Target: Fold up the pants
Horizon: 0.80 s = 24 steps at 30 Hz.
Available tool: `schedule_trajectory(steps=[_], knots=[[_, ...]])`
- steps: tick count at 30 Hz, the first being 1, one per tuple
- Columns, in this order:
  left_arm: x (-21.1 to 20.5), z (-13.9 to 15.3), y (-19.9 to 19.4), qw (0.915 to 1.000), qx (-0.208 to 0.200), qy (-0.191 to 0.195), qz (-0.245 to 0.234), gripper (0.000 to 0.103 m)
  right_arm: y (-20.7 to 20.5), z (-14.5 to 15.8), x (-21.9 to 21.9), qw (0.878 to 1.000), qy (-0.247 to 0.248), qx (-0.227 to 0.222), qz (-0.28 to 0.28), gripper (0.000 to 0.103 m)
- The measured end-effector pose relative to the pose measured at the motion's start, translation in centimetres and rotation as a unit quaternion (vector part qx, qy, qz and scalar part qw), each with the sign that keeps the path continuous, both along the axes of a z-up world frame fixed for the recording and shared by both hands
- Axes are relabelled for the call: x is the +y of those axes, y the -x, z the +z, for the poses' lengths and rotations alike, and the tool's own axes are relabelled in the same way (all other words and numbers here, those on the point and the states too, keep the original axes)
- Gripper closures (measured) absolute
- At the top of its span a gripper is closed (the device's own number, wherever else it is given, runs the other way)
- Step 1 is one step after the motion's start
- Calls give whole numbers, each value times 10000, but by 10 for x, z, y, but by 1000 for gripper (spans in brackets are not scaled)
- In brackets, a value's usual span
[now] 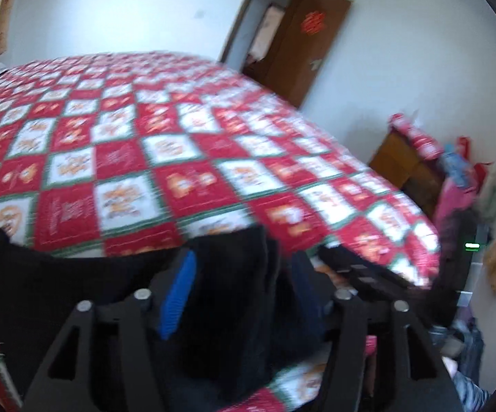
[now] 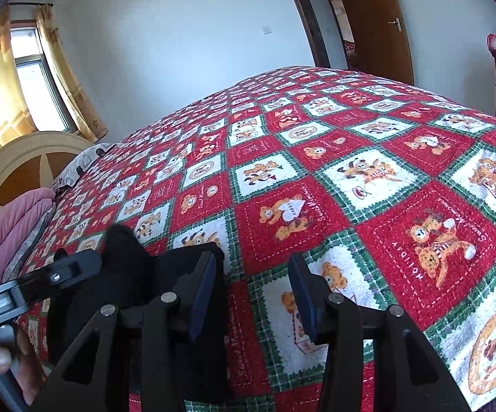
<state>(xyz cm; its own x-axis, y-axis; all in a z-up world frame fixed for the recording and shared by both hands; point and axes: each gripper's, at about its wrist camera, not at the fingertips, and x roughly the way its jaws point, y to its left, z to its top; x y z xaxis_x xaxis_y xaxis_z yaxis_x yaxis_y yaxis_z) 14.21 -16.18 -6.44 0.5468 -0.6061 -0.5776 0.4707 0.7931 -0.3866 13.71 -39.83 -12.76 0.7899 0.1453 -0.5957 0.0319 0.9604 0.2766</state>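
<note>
Two hand-held grippers are working over a bed, each showing in its own wrist view. The left hand-held gripper point(image 1: 237, 295) is standing with its jaws spread apart, and a fold of the black pants point(image 1: 76, 295) is lying in the gap between them; the blue pad point(image 1: 177, 297) on its left finger is showing clear of the cloth, while the other pad is blurred and dark, so whether it is touching the fabric is hard to tell. The right hand-held gripper point(image 2: 253, 295) is holding its jaws partly apart and released, with nothing between its blue pads point(image 2: 203, 295), only the bedspread showing through the gap.

The pants are looking like a plain, dark, soft heap, bunched and partly folded, lying on the near edge of the bed by the grippers. In the right wrist view they are sitting just left of the right gripper's left finger, rising to a small peak.

The bedspread point(image 2: 351, 178) is showing red and white squares with bear prints and green borders.

The left wrist view is smeared with motion blur and is showing a brown door point(image 1: 303, 55) standing ajar and a cluttered wooden cabinet point(image 1: 399, 161) at the bed's far side. The right wrist view alone is showing a person's hand point(image 2: 4, 360) gripping the handle of the left gripper, a curtained window point(image 2: 38, 82), a rounded headboard point(image 2: 25, 158) and pink bedding point(image 2: 18, 219).
</note>
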Motion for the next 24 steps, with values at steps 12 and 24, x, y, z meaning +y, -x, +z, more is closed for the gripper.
schedule_trajectory(steps=[12, 24], knots=[[105, -23, 34, 9851, -774, -585, 1417, 12, 11, 16, 17, 9955, -449, -213, 808, 49], [132, -80, 16, 9775, -250, -1085, 1794, 2, -2, -27, 52, 9896, 892, 762, 837, 38]])
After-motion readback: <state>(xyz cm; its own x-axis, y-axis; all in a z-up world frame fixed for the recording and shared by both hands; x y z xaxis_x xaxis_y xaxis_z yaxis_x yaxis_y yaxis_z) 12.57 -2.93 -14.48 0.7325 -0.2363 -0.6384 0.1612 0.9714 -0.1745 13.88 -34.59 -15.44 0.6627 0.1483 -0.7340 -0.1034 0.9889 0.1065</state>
